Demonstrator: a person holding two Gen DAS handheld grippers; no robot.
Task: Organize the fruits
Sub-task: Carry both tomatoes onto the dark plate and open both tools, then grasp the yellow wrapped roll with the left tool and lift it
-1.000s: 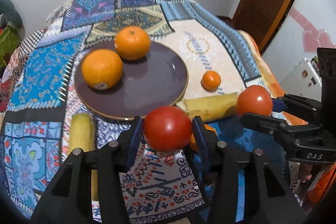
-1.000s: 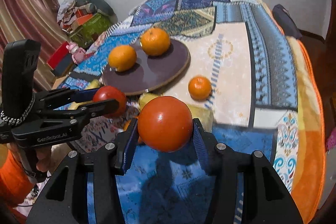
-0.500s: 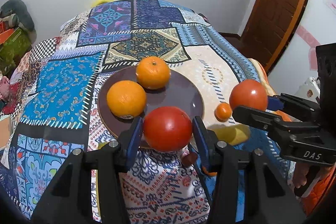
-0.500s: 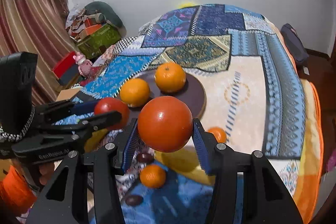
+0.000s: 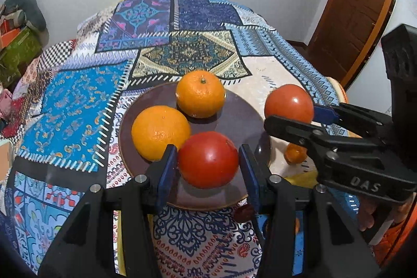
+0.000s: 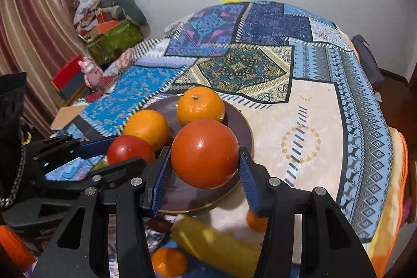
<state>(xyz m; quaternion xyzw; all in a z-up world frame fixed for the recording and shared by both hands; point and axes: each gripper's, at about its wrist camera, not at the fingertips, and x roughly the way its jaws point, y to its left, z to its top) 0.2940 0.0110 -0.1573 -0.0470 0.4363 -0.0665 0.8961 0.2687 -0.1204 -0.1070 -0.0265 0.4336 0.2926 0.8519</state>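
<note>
Tomatoes fill both grippers. The left gripper [image 5: 208, 160] pinches a red tomato [image 5: 208, 159] between its blue pads, low in the centre of the left view and above the near part of the dark plate [image 5: 242, 119]. The right gripper [image 6: 204, 160] pinches a second tomato [image 6: 204, 153] in the same way, at the centre of the right view, over the plate's near rim. In the left view it shows at right centre, beside the plate's right edge.

Two oranges [image 5: 160, 132] [image 5: 200, 97] already sit on the plate, one left of centre and one behind it. A small orange [image 5: 294, 154], a yellow fruit [image 6: 213, 244] and another small orange [image 6: 169, 262] lie on the patterned cloth [image 5: 73, 106] off the plate, low in both views.

I judge the risks as follows. Round tomatoes released above the plate could roll off its shallow rim, or knock the near orange, which lies just beside the left gripper's left pad. Both grippers converge on one plate, so their fingers could collide if lowered together. Too hard a squeeze would bruise the soft skin, and the plate sits on soft cloth and could tip.
</note>
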